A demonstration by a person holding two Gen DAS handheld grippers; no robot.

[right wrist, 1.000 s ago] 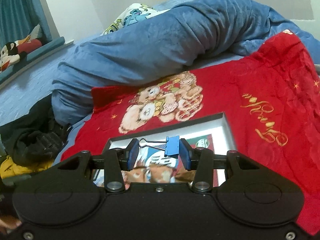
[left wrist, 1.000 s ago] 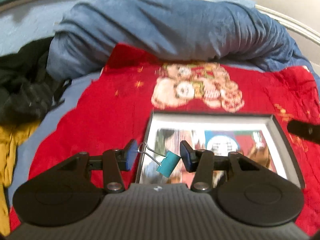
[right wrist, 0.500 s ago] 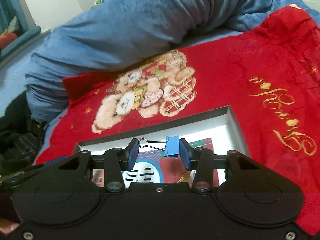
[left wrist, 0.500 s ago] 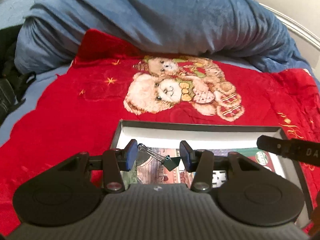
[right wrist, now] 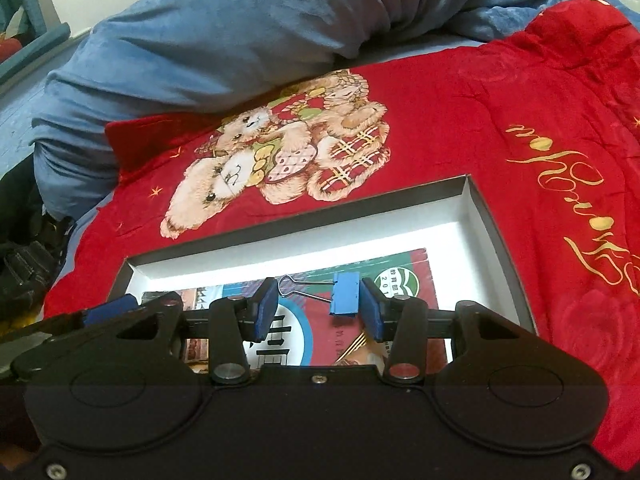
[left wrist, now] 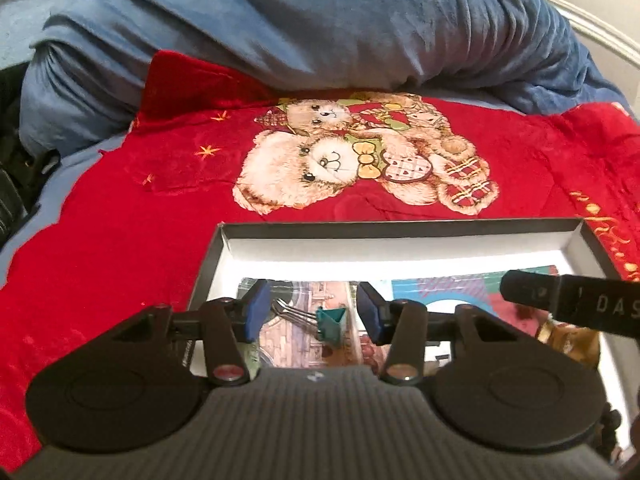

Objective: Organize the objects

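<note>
Bed: a red teddy-bear blanket (left wrist: 120,240) is lying ahead of both tongs, with a bunched blue duvet (left wrist: 320,24) beyond it.
Box: an open grey box (right wrist: 486,216) with white walls is sitting on the blanket directly under both tongs; printed booklets (right wrist: 404,276) are covering its floor.
Step in hand: dropping binder clips into the box, by my reading.
Left tongs (left wrist: 311,312): the jaws are opening; the teal binder clip (left wrist: 330,320) is lying between them, touching neither pad, and seems to be falling or already resting on the booklets.
Right tongs (right wrist: 318,306): clamped across the blue binder clip (right wrist: 346,294), its wire handle pointing at the left pad.
Next move: probably spreading the right tongs over the box so the blue clip drops in beside the teal one.
Hard to make out: whether the teal clip is touching the box floor; the near half of the box is being hidden by both tool bodies; the dark heap at far left is unclear.
</note>
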